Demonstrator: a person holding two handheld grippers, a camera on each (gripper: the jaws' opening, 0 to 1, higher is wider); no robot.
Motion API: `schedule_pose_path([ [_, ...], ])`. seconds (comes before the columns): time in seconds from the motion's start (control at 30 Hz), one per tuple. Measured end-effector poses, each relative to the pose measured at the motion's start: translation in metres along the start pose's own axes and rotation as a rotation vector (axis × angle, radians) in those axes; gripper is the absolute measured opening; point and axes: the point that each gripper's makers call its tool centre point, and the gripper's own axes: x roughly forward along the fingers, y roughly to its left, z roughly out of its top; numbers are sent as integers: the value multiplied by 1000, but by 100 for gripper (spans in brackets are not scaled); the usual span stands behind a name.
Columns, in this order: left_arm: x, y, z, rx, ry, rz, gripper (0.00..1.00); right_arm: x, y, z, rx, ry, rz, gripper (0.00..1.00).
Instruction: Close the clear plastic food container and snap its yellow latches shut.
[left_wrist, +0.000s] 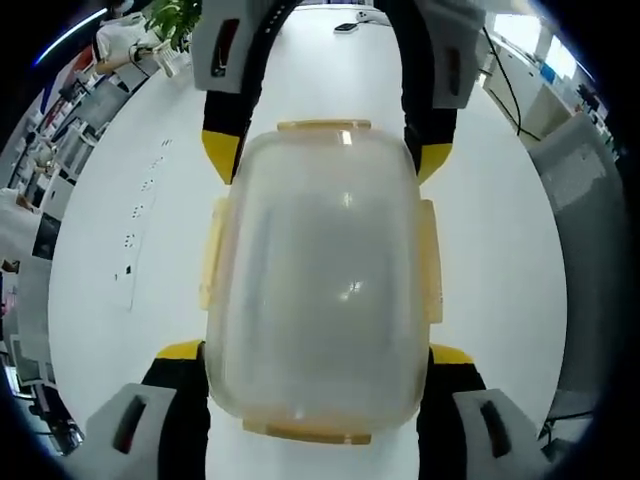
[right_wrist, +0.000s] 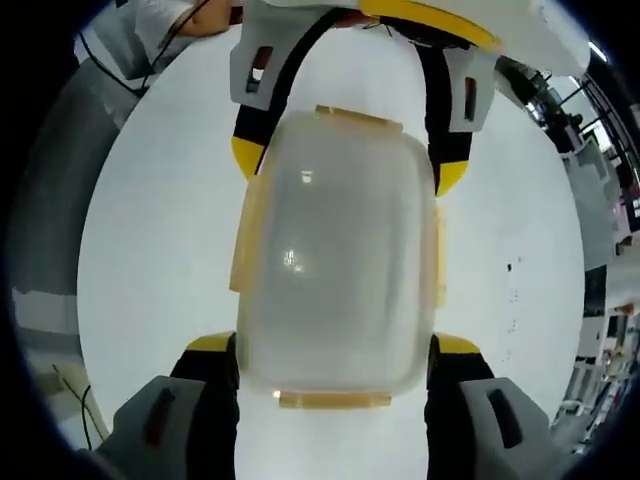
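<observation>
The clear plastic food container (left_wrist: 320, 280) rests on the white table (left_wrist: 110, 210), its lid on top and the yellow latches (left_wrist: 310, 433) sticking outward on all sides. My left gripper (left_wrist: 315, 355) clasps its near end, one jaw against each side wall. My right gripper (left_wrist: 328, 155) comes in from the opposite end and clasps the far part the same way. In the right gripper view the container (right_wrist: 340, 260) lies between the right gripper (right_wrist: 335, 345) at the bottom and the left gripper (right_wrist: 345, 160) at the top. A yellow latch (right_wrist: 333, 400) shows at the near edge.
A dark phone-like object (left_wrist: 345, 27) lies far back on the table, and a green plant (left_wrist: 175, 18) stands at the back left. A grey chair (left_wrist: 585, 200) stands beside the table's right edge. A person's sleeve (right_wrist: 150, 35) shows behind the left gripper.
</observation>
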Motion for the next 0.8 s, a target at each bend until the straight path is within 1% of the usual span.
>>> schedule_pose_path([
  [0.27, 0, 0, 2, -2, -27, -4, 85, 0, 0, 1, -5, -23, -7, 75],
  [0.4, -1, 0, 2, -6, -45, 4, 85, 0, -1, 1, -5, -35, -9, 75],
  [0.47, -1, -2, 1, 2, -57, 12, 85, 0, 0, 1, -5, -51, -24, 76],
  [0.5, -1, -1, 1, 15, -77, 27, 86, 1, -1, 0, -1, -52, -38, 76],
  [0.57, -2, -1, -1, 17, -92, 37, 86, 1, -4, 0, -2, -62, -64, 76],
  [0.6, -2, 1, 1, -9, -124, 54, 86, 0, -5, 1, 6, -87, -75, 76],
  [0.63, -2, 2, -1, -26, -132, 59, 85, -1, -4, 1, 38, -110, -72, 76],
  [0.67, -4, 2, -1, -44, -154, 66, 85, -2, -4, 1, 56, -121, -75, 76],
  [0.73, -6, 5, 0, -90, -212, 94, 86, -5, -5, 4, 99, -171, -87, 77],
  [0.77, -7, 4, 0, -99, -235, 97, 87, -6, -4, 5, 117, -186, -87, 78],
  [0.8, -9, 3, 0, -106, -266, 109, 87, -9, -6, 5, 140, -209, -107, 79],
])
